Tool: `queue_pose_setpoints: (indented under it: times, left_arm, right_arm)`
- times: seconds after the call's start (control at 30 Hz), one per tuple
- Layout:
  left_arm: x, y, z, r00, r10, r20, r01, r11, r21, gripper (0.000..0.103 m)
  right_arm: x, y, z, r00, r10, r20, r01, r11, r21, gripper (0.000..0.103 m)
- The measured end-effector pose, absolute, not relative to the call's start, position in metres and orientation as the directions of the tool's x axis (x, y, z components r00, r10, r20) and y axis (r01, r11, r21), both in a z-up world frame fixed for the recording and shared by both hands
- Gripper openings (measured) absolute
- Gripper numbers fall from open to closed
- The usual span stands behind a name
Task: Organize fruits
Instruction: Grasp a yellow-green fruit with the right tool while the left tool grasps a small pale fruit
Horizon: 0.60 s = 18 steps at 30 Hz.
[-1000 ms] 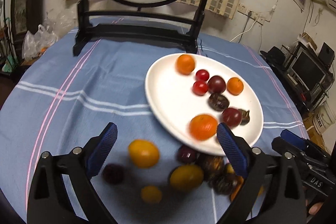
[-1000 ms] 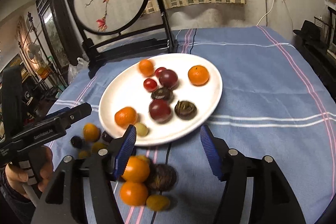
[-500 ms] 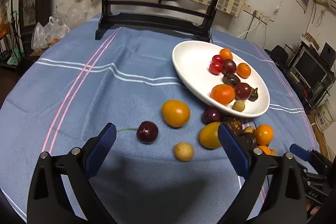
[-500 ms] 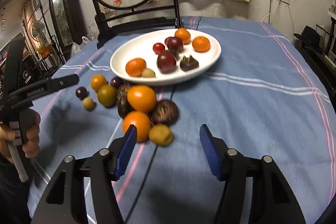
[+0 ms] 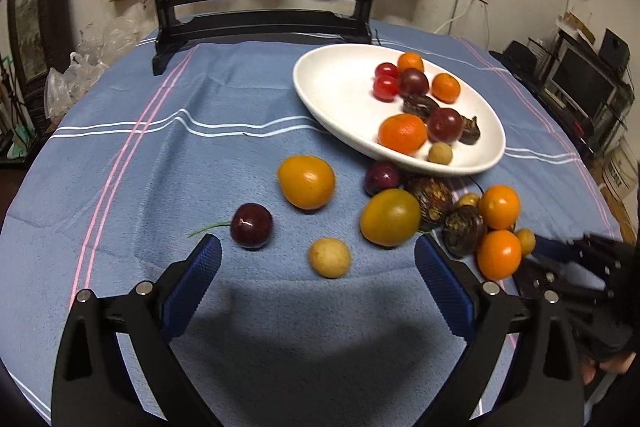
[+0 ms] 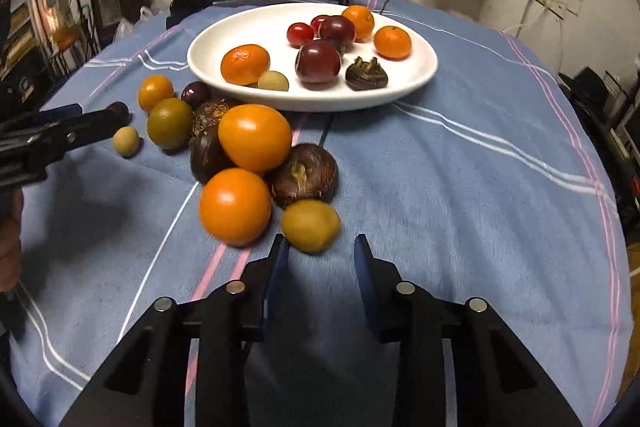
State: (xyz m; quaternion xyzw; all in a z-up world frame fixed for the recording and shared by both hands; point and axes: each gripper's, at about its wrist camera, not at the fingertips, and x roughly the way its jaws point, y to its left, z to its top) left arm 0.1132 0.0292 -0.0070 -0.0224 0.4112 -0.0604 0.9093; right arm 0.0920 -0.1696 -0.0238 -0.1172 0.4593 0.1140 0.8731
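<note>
Now; left tool [image 5: 318,259] wide, empty; right tool [image 6: 320,259] narrower, empty; plate [image 6: 224,39] behind fruit pile [image 6: 256,151]

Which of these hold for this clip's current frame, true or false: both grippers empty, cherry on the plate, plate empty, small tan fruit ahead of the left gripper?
1. Both the left gripper and the right gripper are open and hold nothing. True.
2. The stemmed cherry lies on the white plate. False: it lies on the blue tablecloth.
3. The plate is empty. False: it holds several fruits, including a mandarin.
4. A small tan fruit lies just ahead of the left gripper. True.
</note>
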Motion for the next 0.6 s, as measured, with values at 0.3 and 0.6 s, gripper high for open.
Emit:
queue_pose_setpoints:
  times: [0.3,0.6]
  left_arm:
    - [0.114,0.022,-0.014,0.611,-0.169,-0.773,0.139,0.985,-0.105,0.095]
    - [0.115,0.016,-0.023,0.565,-0.202,-0.800,0.176,0.977,-0.122,0.090]
  right_arm:
    - [0.091,-0.176,-0.023,0.556,0.168,-0.814,-0.319,0.948,-0.022,0.028]
    - [0.088,-0.178,-0.024,0.557,0.174,-0.812,-0.329,0.944,-0.023,0.028]
